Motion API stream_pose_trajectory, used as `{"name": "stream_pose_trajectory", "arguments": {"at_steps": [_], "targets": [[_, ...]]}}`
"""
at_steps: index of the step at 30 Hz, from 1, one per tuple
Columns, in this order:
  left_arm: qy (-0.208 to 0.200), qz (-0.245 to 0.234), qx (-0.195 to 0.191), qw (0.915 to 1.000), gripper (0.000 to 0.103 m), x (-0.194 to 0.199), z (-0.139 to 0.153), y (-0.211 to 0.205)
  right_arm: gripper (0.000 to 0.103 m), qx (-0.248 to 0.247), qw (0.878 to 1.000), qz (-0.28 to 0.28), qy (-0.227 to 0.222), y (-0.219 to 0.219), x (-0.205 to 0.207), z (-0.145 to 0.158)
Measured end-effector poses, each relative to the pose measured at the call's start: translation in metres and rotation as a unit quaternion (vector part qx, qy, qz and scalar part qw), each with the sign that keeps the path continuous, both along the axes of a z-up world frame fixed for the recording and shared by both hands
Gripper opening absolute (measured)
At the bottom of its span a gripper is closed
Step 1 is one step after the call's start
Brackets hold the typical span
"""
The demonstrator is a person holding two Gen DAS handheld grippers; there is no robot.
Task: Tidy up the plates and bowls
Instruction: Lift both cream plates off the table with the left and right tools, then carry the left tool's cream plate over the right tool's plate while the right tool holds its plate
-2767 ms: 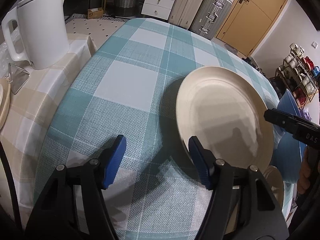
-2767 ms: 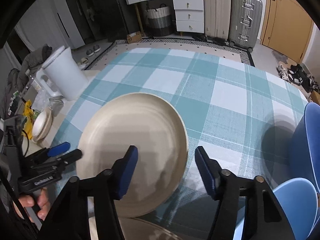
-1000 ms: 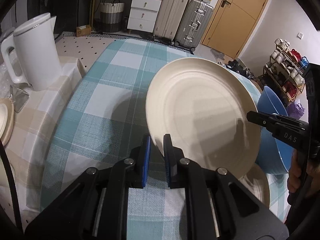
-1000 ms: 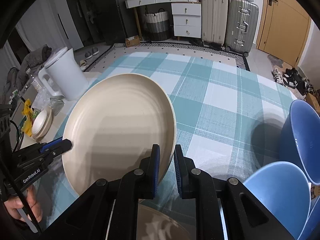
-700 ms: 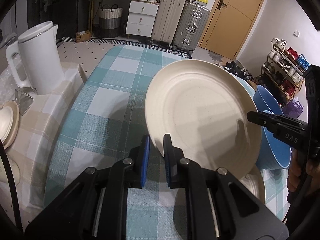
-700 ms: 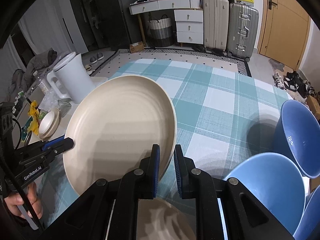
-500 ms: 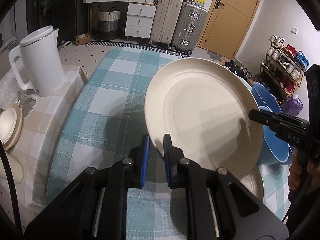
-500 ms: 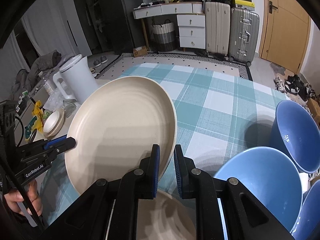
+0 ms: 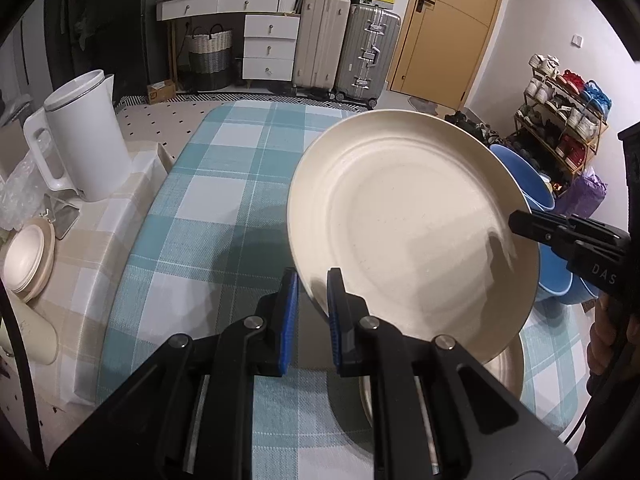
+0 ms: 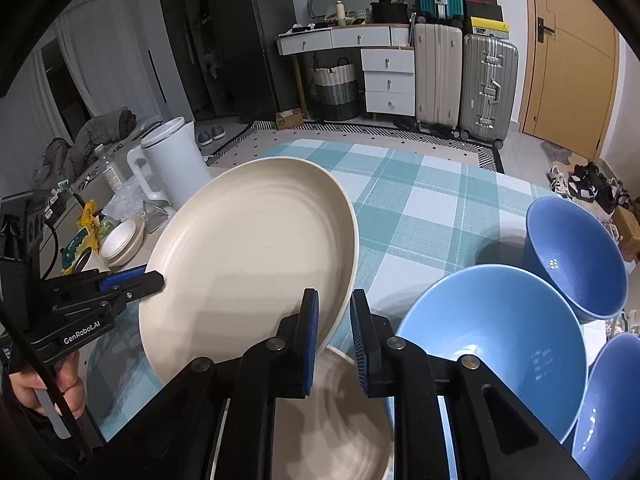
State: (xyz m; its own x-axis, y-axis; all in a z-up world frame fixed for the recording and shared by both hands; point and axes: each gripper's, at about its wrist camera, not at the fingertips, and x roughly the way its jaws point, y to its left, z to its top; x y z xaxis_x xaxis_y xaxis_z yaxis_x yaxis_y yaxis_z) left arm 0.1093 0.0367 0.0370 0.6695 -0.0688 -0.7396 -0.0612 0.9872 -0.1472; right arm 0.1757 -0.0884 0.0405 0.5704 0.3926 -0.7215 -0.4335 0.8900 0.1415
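Your left hand-held gripper (image 9: 310, 280) and right hand-held gripper (image 10: 334, 300) each pinch opposite rims of the cream plate (image 9: 404, 232), held tilted above the worktop (image 9: 208, 208), seemingly over another cream plate (image 10: 344, 420) beside 3 blue bowls (image 10: 492, 336).

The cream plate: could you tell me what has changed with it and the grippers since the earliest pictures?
Both the left gripper and the right gripper closed on opposite rim edges of the cream plate and lifted it off the checked tablecloth, tilted. The white kettle stayed put.
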Motion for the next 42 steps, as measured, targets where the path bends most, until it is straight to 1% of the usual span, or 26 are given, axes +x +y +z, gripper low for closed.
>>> {"name": "stream_pose_trajectory", "arguments": {"at_steps": [29,42], "targets": [[0.005,-0.038,0.015,0.9992,0.011,-0.041,-0.005,-0.024,0.02,0.016,1.0,-0.009,0.016,-0.027,-0.068,-0.017],[0.014,-0.05,0.019,0.9985,0.011,-0.06,-0.016,-0.033,0.023,0.015,0.999,-0.012,0.031,-0.033,-0.094,-0.029]]}}
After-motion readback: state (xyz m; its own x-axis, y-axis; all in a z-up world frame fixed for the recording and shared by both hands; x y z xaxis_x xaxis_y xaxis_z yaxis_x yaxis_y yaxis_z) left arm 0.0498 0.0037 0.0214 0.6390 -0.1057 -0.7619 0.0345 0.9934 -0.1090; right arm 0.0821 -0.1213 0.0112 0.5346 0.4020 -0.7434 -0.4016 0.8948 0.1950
